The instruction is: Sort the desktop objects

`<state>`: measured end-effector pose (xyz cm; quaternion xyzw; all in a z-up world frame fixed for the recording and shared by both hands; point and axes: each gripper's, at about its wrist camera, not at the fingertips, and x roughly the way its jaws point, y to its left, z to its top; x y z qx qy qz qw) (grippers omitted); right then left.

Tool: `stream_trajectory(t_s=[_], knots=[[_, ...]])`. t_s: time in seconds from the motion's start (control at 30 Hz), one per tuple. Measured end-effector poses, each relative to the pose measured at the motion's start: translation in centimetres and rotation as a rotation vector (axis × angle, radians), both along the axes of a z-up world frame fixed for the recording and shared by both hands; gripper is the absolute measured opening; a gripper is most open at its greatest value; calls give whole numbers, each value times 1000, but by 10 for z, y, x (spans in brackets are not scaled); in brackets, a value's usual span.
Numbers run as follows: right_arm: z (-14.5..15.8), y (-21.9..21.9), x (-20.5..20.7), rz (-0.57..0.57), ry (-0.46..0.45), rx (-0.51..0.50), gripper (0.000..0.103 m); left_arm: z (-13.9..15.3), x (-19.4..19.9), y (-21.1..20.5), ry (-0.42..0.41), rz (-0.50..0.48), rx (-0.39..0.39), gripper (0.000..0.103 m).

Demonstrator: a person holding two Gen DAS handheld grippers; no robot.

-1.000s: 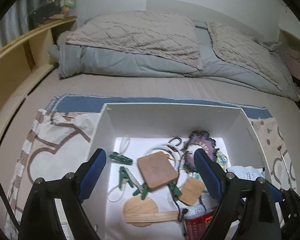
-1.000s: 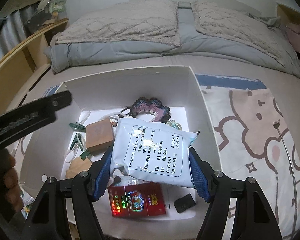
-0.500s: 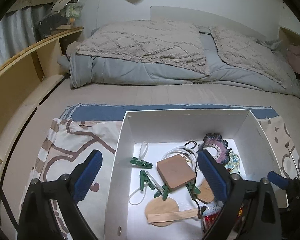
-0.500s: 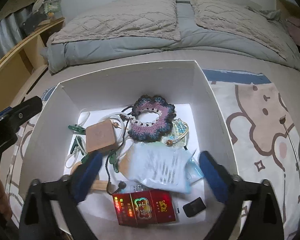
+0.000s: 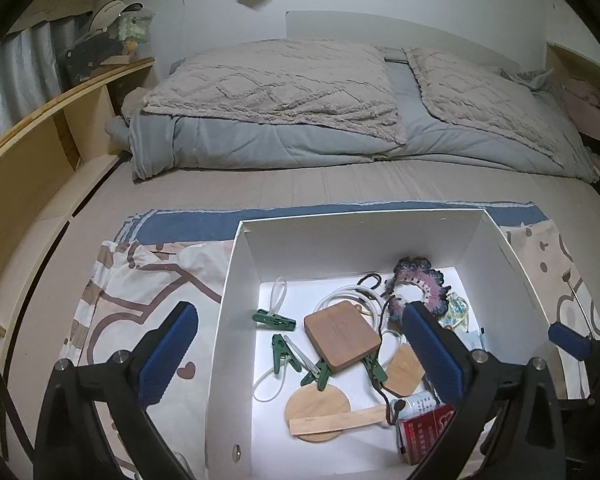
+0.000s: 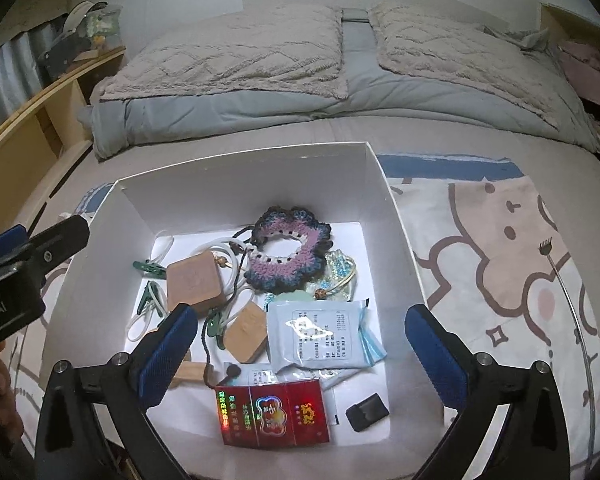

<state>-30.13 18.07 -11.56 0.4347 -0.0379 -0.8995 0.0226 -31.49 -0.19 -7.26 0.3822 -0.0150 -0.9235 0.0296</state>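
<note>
Both your grippers, left gripper (image 5: 300,354) and right gripper (image 6: 300,354), gape wide and empty; left is opening. Everything sits in the white box (image 6: 236,176); little looks left.

White box (image 6: 392,216) of clutter: crocheted scrunchie (image 6: 290,254), pale blue sachet (image 6: 320,334), red cigarette pack (image 6: 274,414), wooden blocks (image 6: 194,282).

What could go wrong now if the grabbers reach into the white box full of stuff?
The dark cord snakes past the green clothespins and white loops, so lifting one may drag the others along. The flat pale-blue foil packet lies flat among other items and may be hard to pinch. The left gripper straddles the white cardboard box's wall and could bump it.
</note>
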Motion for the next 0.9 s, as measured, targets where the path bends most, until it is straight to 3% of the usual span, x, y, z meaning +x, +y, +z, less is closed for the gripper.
stream_trajectory(t_s=[0.3, 0.9], knots=[[17, 4, 10, -33, 38, 2, 103, 11, 9, -4, 18, 10, 32, 103], [68, 7, 57, -6, 166, 23, 103, 52, 58, 8, 94, -16, -9, 103]])
